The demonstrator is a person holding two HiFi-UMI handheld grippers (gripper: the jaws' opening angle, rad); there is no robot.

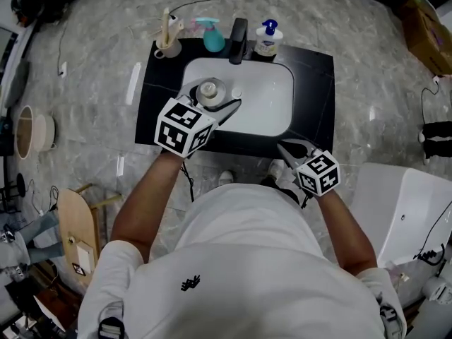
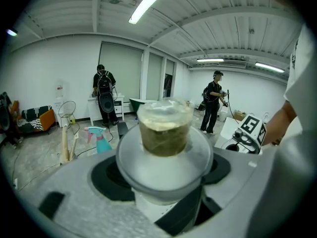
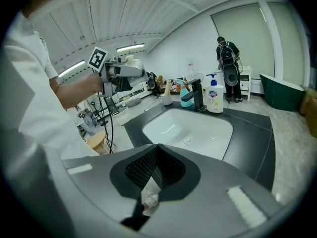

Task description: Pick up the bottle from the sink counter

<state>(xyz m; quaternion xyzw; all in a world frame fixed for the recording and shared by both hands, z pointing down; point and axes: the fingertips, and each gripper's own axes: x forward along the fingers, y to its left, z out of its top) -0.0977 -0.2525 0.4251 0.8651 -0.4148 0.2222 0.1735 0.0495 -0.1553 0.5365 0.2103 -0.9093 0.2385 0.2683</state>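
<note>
The bottle (image 1: 209, 90) is clear with a wide shoulder and a pale cap, and it is held above the left side of the white sink basin (image 1: 272, 115). My left gripper (image 1: 212, 104) is shut on it. In the left gripper view the bottle (image 2: 165, 128) stands upright between the jaws and fills the middle, with its lower part hidden by them. My right gripper (image 1: 286, 149) hangs at the counter's front edge, right of the basin. Its jaws (image 3: 157, 155) are shut with nothing between them.
On the black counter (image 1: 314, 97) behind the basin stand a black faucet (image 1: 239, 41), a teal spray bottle (image 1: 212, 35), a white pump bottle (image 1: 268, 39) and a cup of brushes (image 1: 168, 44). A white tub (image 1: 402, 203) sits at the right. Two people stand far off in the room.
</note>
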